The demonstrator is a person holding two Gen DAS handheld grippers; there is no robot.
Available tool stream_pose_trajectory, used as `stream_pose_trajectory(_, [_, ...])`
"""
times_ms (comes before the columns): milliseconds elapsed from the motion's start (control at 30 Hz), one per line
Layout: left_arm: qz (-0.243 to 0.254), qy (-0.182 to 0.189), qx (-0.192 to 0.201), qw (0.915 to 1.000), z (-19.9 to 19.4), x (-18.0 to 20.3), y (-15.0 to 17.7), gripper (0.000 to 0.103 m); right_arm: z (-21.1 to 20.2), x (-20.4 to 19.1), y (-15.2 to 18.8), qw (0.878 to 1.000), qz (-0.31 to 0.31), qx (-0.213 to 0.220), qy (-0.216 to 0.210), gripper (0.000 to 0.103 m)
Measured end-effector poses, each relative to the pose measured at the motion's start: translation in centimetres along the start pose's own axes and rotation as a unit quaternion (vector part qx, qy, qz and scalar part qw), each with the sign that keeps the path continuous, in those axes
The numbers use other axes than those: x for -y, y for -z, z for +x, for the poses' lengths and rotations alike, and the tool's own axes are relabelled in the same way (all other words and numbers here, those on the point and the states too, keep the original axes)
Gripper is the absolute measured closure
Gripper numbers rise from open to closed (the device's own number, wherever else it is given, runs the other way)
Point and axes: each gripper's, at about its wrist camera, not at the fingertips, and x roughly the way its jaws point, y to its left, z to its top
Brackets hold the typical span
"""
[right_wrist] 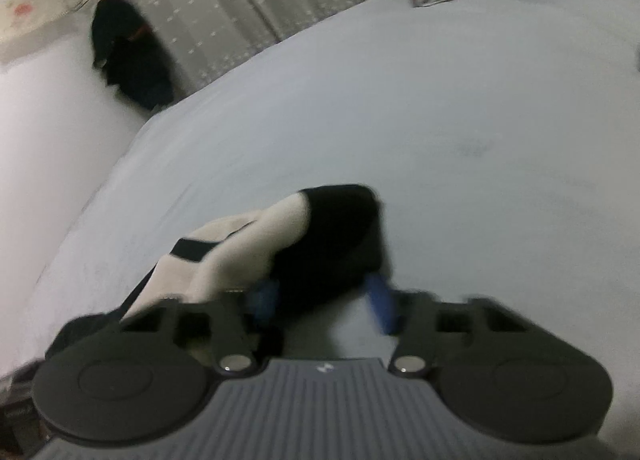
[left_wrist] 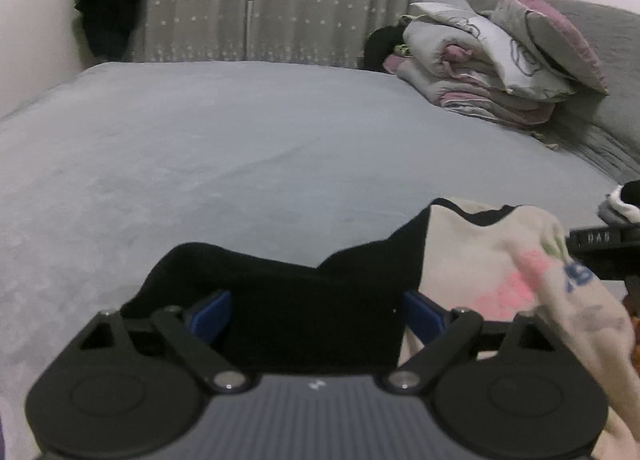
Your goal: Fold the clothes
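Note:
A cream T-shirt (left_wrist: 500, 260) with black sleeves, black neck trim and a pink and blue print hangs over the grey bed (left_wrist: 240, 160). My left gripper (left_wrist: 316, 312) stands wide open, with a black sleeve (left_wrist: 280, 288) draped between its blue pads (left_wrist: 212, 314). In the right wrist view the other black sleeve (right_wrist: 340, 236) lies between the blue pads (right_wrist: 380, 300) of my right gripper (right_wrist: 322, 300), whose jaws are also apart. The cream body (right_wrist: 240, 248) trails to the left. This view is blurred. Part of the right gripper shows at the left wrist view's right edge (left_wrist: 604, 244).
A pile of folded quilts and a pink-edged pillow (left_wrist: 500, 56) sits at the bed's far right. Star-patterned grey curtains (left_wrist: 280, 0) hang behind the bed. Dark clothes (left_wrist: 108, 4) hang at the far left wall. A small black and white item (left_wrist: 624, 200) lies at the right edge.

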Motion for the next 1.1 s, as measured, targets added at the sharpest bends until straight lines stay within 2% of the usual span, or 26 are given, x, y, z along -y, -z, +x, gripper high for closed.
stream_pose_trajectory(33, [0.003, -0.001, 0.001, 1.0000, 0.3, 0.2, 0.0, 0.011, -0.1, -0.1, -0.1, 1.000, -0.007, 0.004, 0.003, 0.092])
stream_pose_trajectory(67, [0.005, -0.002, 0.003, 1.0000, 0.5, 0.4, 0.0, 0.012, -0.2, -0.2, -0.2, 1.000, -0.014, 0.009, 0.006, 0.095])
stream_pose_trajectory(133, [0.015, -0.002, 0.005, 0.9999, 0.9, 0.8, 0.1, 0.028, -0.3, -0.5, -0.3, 0.999, -0.027, 0.017, 0.011, 0.096])
stream_pose_trajectory(167, [0.022, -0.001, 0.007, 0.9997, 1.0, 1.0, 0.2, 0.032, -0.4, -0.6, -0.4, 0.999, -0.034, 0.021, 0.014, 0.096])
stream_pose_trajectory(267, [0.043, -0.001, 0.020, 0.9989, 0.5, 1.6, 0.4, 0.052, -1.1, -0.7, -1.0, 0.997, -0.053, 0.041, 0.029, 0.097])
stream_pose_trajectory(300, [0.043, -0.003, 0.028, 0.9987, 0.2, 1.8, 0.2, 0.068, -1.8, -0.6, -1.4, 0.996, -0.058, 0.052, 0.039, 0.097])
stream_pose_trajectory(400, [0.031, 0.005, 0.039, 0.9987, -0.4, 1.8, -0.6, 0.071, -4.1, -0.4, -2.7, 0.991, -0.077, 0.085, 0.069, 0.097])
stream_pose_trajectory(533, [0.044, 0.015, 0.052, 0.9975, -0.4, 2.9, -1.6, 0.072, -6.4, -0.8, -4.1, 0.983, -0.107, 0.113, 0.099, 0.097])
stream_pose_trajectory(633, [0.064, 0.011, 0.056, 0.9963, 0.6, 4.1, -2.5, 0.074, -5.9, -1.0, -5.1, 0.978, -0.123, 0.122, 0.119, 0.097])
stream_pose_trajectory(800, [0.057, 0.009, 0.058, 0.9966, 1.8, 4.4, -4.4, 0.075, -4.2, -0.9, -6.5, 0.976, -0.127, 0.125, 0.127, 0.097])
stream_pose_trajectory(1100, [0.042, 0.033, 0.100, 0.9935, -1.6, 3.6, -4.7, 0.077, -5.5, -2.6, -8.6, 0.966, -0.153, 0.156, 0.141, 0.097])
